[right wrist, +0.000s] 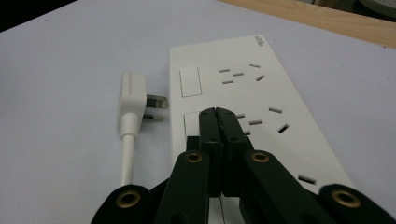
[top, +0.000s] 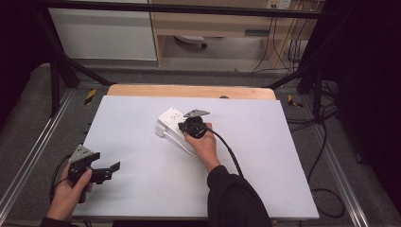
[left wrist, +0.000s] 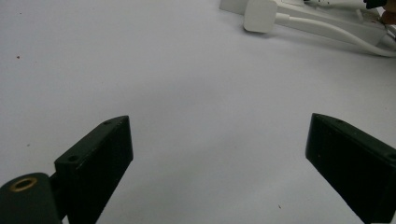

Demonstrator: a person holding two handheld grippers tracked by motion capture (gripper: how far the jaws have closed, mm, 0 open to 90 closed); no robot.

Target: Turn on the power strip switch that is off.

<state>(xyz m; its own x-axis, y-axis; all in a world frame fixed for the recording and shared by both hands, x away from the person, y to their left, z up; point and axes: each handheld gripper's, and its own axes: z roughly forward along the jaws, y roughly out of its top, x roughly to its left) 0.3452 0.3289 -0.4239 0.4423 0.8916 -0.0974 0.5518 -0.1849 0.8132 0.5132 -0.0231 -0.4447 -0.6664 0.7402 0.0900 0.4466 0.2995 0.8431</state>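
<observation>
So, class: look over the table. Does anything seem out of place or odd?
Only mildly. The white plug lies unplugged on its side beside the power strip, prongs pointing at the strip's edge, its cable loose. The right gripper, jaws closed, rests over a switch. Nothing looks damaged.

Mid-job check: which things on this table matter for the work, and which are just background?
In play:
- white plastic power strip
- white plug with cable, lying unplugged beside it
- right gripper, shut over the strip
- left gripper, open

Just around:
- bare wooden table edge
- black floor cables
</observation>
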